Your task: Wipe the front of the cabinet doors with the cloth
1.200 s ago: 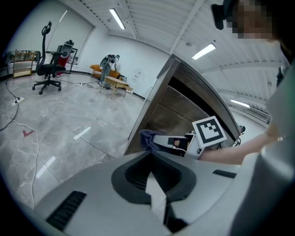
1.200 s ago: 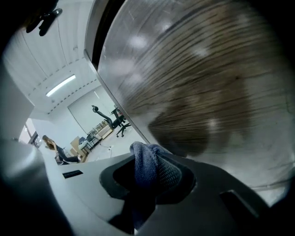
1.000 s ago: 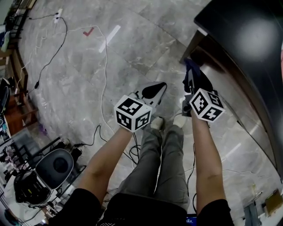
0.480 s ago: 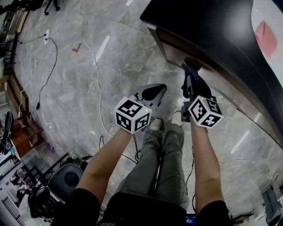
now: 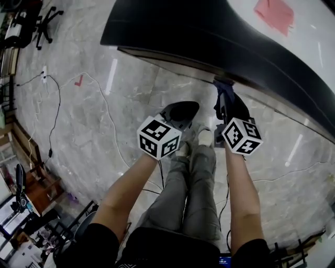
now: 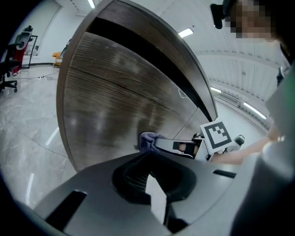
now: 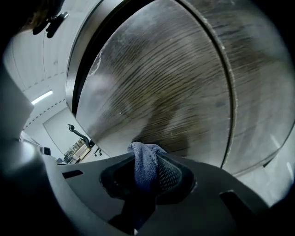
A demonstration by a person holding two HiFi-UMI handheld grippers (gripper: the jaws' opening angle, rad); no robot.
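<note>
Head view, compared with a second ago: the camera has tipped up. The cabinet, then only a corner at upper right, now spans the whole top of the frame, and both grippers have stayed at the same spot above the person's shoes. Judged from this, the person is squaring up to the front, and wiping is beginning or just under way.

Nearest, the left gripper (image 5: 180, 111) is held back from the cabinet, its jaws almost together with nothing between them. The right gripper (image 7: 147, 171) is clamped on the blue cloth (image 7: 145, 160), a fold of which stands up past the jaw tips. The cloth lies low against the wood-grain door (image 7: 175, 92), beside the seam with the next door. It seems to touch the door, though that cannot be confirmed.

The door is glossy, with pale streaks across the grain. Above it, the dark tabletop (image 5: 209, 26) carries a pink sheet (image 5: 275, 13). Beyond lies a grey marble floor (image 5: 89, 136), with a white cable (image 5: 107, 112), a red mark (image 5: 78, 80) and an office chair (image 5: 42, 21) well apart at the far left.
</note>
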